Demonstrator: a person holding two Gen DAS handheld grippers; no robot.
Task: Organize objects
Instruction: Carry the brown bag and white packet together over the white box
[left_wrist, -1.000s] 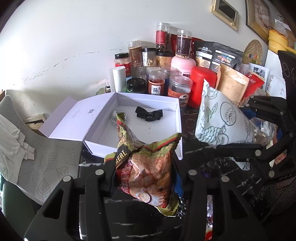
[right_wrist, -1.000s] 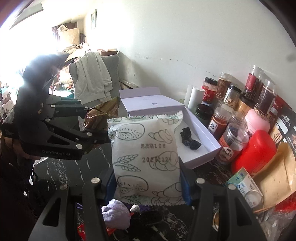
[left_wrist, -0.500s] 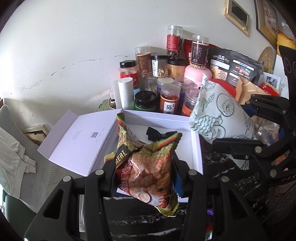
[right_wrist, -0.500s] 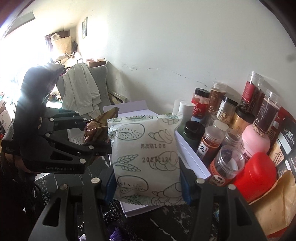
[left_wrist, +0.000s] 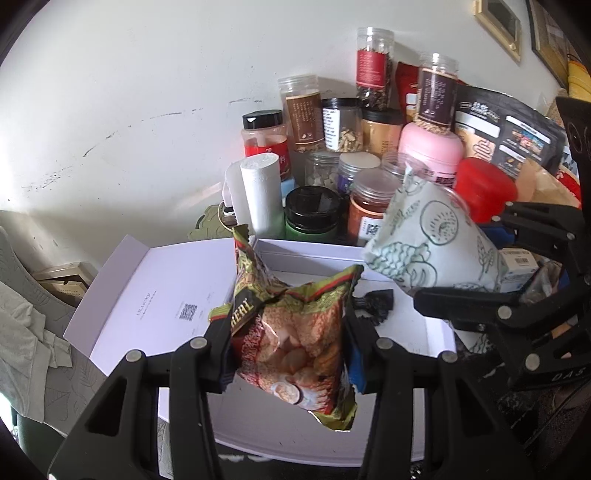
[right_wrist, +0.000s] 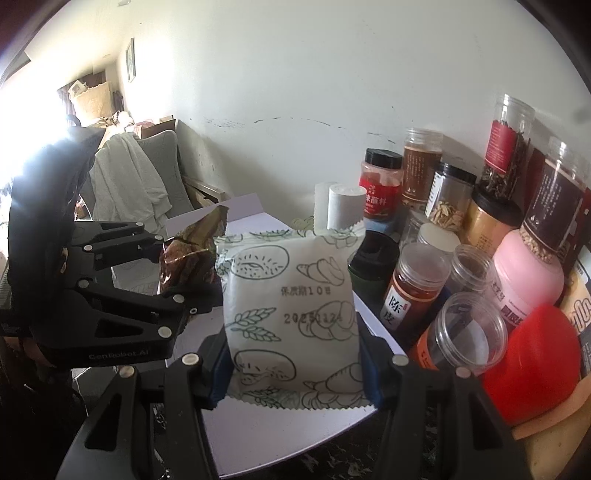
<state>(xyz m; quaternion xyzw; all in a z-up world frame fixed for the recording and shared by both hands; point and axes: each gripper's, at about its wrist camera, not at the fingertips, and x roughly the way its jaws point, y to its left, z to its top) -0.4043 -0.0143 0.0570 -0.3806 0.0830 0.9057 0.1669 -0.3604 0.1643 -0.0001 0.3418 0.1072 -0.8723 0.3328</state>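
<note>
My left gripper (left_wrist: 288, 354) is shut on a crinkled green and red snack bag (left_wrist: 295, 332) and holds it above the open white box (left_wrist: 280, 432). My right gripper (right_wrist: 295, 354) is shut on a white bread packet with green drawings (right_wrist: 291, 314), held over the same box (right_wrist: 280, 439). That packet also shows in the left wrist view (left_wrist: 432, 247), at the right over the box's far right corner. The left gripper with its snack bag (right_wrist: 188, 258) shows at the left in the right wrist view. A small black object (left_wrist: 373, 302) lies inside the box.
Several spice jars (left_wrist: 321, 110) and a white roll (left_wrist: 258, 192) stand tight behind the box against the wall. A red container (right_wrist: 532, 362) and pink tub (right_wrist: 528, 273) sit to the right. The box lid (left_wrist: 166, 299) lies open to the left. A grey chair with cloth (right_wrist: 133, 181) stands further left.
Both grippers have moved forward with their packets, from in front of the box to above it. The jars now look nearer. Both grips are unchanged.
</note>
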